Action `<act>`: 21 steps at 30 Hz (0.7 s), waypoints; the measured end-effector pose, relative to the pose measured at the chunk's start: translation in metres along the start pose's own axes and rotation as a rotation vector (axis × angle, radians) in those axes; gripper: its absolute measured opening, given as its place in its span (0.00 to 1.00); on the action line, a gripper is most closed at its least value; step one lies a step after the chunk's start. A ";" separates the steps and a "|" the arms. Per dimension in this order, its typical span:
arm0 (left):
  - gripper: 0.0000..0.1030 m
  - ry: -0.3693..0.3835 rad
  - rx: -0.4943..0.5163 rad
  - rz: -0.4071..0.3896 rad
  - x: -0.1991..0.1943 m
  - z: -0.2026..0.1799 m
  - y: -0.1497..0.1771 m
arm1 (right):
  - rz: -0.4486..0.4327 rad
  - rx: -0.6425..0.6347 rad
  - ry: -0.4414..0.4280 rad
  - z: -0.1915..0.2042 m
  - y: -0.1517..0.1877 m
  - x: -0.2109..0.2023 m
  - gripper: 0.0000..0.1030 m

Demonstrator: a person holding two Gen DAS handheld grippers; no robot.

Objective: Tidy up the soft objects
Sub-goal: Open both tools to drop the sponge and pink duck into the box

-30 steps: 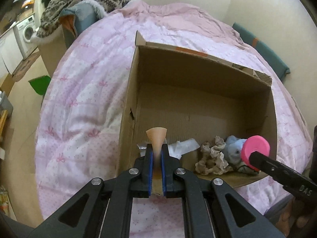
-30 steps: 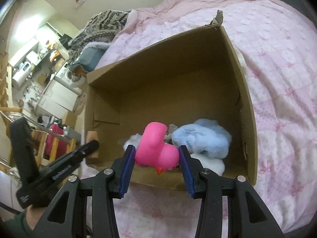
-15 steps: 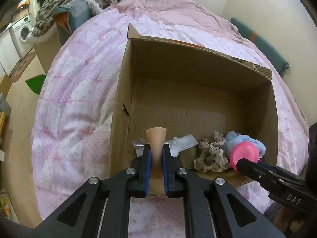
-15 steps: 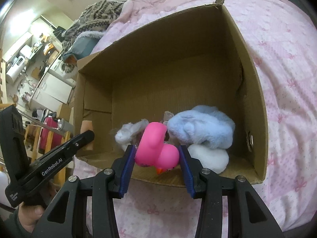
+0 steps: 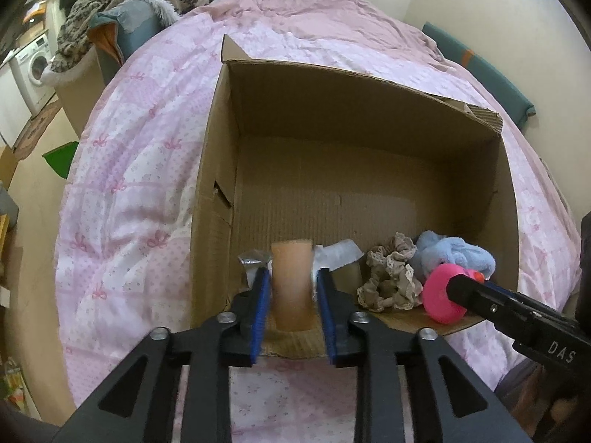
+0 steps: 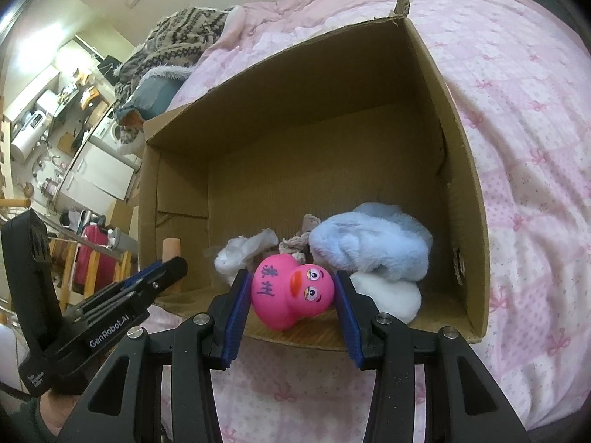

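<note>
Bedding first: a pink quilt printed with small bows (image 5: 122, 170) covers the bed, and on it stands an open brown cardboard box (image 5: 369, 118) with both grippers poised over its near edge. Inside the box, along the near wall, lie a fluffy pale-blue plush bundle (image 6: 373, 240), a white plush piece (image 6: 388, 295) under it, a beige lace scrunchie (image 5: 389, 280) and a crumpled white cloth (image 6: 243, 251). The right gripper (image 6: 291, 291) is clamped on a pink rubber duck with an orange beak and dark writing on its back (image 6: 291, 295), its blue pads pressing the duck's two sides just above the near rim. The left gripper (image 5: 291, 295) is opening its jaws around a peach-coloured foam block (image 5: 291, 284); the block is blurred, stands upright between the pads and looks clear of them, so it is probably dropping into the box's near left corner. Both toys seem light and yielding: the duck is hollow and smooth, likely to squirm under a hard squeeze, so a hold across its broad body suits it. The foam block should compress readily and is best taken across its flat faces.
</note>
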State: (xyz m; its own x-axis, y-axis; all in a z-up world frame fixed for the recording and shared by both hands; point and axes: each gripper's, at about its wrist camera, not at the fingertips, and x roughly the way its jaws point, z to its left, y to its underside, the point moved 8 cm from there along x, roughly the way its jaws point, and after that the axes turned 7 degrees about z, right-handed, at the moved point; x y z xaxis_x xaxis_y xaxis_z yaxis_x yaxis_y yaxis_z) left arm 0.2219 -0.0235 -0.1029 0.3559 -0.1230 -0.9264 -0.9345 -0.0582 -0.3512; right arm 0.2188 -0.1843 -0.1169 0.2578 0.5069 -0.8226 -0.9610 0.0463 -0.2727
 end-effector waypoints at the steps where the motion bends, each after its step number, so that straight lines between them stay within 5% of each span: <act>1: 0.35 -0.006 0.001 -0.004 -0.001 0.000 0.000 | 0.000 0.001 -0.001 0.000 0.000 0.000 0.46; 6: 0.47 -0.018 0.010 -0.029 -0.006 0.000 -0.002 | -0.009 0.005 -0.013 0.001 -0.001 -0.002 0.51; 15: 0.47 -0.058 0.023 -0.131 -0.029 0.002 -0.009 | -0.071 -0.001 -0.021 0.005 -0.004 -0.019 0.73; 19: 0.47 -0.049 0.015 -0.152 -0.038 0.005 -0.011 | -0.163 -0.024 0.030 0.005 -0.009 -0.039 0.79; 21: 0.47 -0.044 0.014 -0.176 -0.048 0.006 -0.012 | -0.204 -0.020 0.035 0.004 -0.011 -0.051 0.97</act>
State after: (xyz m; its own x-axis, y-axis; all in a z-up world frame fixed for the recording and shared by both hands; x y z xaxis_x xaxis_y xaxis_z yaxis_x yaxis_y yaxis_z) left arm 0.2153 -0.0108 -0.0548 0.5136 -0.0689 -0.8553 -0.8579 -0.0615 -0.5101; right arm 0.2160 -0.2070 -0.0695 0.4504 0.4584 -0.7662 -0.8865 0.1275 -0.4448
